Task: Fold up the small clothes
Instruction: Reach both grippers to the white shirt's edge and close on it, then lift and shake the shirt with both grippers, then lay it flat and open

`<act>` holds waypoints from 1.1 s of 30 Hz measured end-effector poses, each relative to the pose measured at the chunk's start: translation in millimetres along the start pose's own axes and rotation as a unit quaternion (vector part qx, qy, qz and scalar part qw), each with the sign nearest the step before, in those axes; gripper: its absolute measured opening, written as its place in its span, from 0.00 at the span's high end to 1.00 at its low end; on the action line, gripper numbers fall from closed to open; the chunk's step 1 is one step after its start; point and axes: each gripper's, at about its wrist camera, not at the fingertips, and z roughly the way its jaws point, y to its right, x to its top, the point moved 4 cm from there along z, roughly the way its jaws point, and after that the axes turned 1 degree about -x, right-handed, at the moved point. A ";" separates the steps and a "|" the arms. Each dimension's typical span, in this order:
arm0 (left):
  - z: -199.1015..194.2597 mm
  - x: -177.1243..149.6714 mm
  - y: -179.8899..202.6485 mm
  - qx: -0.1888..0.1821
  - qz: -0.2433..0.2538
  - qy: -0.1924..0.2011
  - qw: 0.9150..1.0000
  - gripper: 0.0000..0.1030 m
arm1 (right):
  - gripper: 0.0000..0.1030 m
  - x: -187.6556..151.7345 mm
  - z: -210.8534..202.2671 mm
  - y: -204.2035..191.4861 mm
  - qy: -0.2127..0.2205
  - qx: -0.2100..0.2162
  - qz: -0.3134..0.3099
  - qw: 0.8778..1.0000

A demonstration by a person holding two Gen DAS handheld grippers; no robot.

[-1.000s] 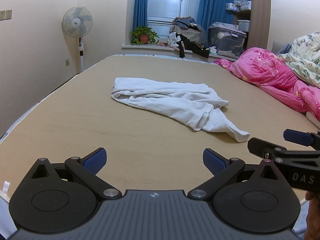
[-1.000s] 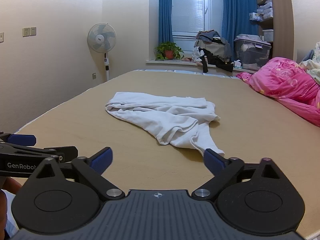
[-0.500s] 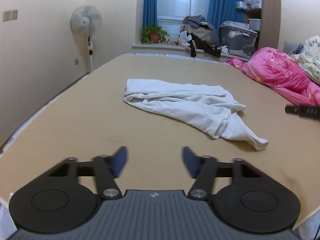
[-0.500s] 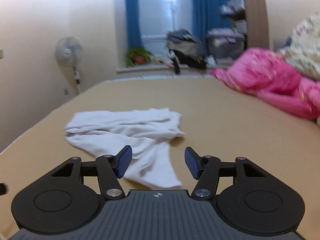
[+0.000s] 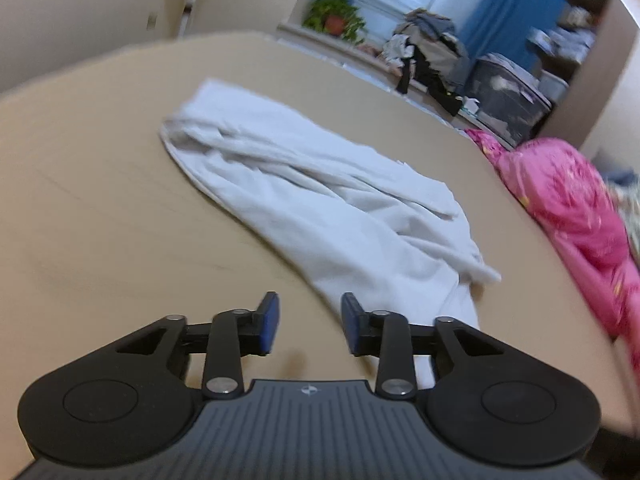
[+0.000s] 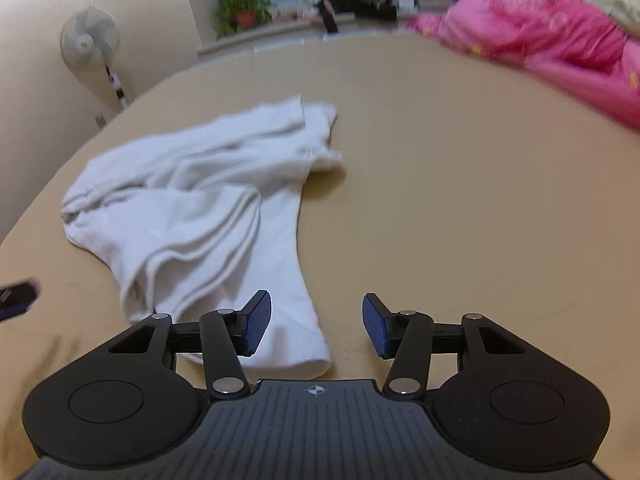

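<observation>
A rumpled white garment (image 5: 320, 200) lies in loose folds near the middle of a bare tan mattress (image 5: 100, 208), one narrow end trailing toward the cameras. Over that near end hovers the right gripper (image 6: 316, 330), tilted downward, its blue-padded jaws closing with a gap between them; the cloth's tip (image 6: 296, 344) lies below, between the pads, but nothing is pinched. The left gripper (image 5: 308, 328) hangs over the mattress just beside the garment's edge, jaws partly spread and empty, bare mattress showing between the pads. A pink quilt (image 6: 540, 36) is heaped along the bed's right side. Beyond the bed stand a pedestal fan (image 6: 90, 42), a potted plant (image 5: 334, 18) on the window ledge, blue curtains (image 5: 516, 12) and a pile of clothes (image 5: 428, 60).
</observation>
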 end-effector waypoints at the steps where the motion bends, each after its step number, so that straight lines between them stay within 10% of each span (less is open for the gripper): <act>1: 14.5 2.6 1.9 -0.003 -0.021 -0.009 1.000 0.47 | 0.54 -1.3 7.4 0.7 -0.011 0.001 0.002 1.000; 7: 72.8 2.6 12.3 -0.040 -0.107 -0.058 0.992 0.40 | 0.94 -3.2 17.6 -6.5 -0.016 0.003 -0.006 1.000; 11: 72.4 3.8 15.5 0.002 -0.042 -0.057 0.997 0.92 | 0.96 -1.6 5.4 -8.0 0.008 0.012 -0.021 1.000; 21: -98.9 37.9 -66.8 -0.025 0.042 -0.010 0.999 0.97 | 0.97 36.5 -121.9 32.9 0.114 0.073 0.078 0.988; 27: -205.2 15.2 -105.3 -0.064 0.109 -0.043 0.991 0.97 | 0.98 -9.0 -218.0 76.3 0.121 0.050 0.113 0.985; 33: -222.9 -63.3 -135.2 -0.118 0.160 -0.147 0.969 0.94 | 0.97 -87.5 -213.0 104.7 -0.027 -0.001 0.095 0.995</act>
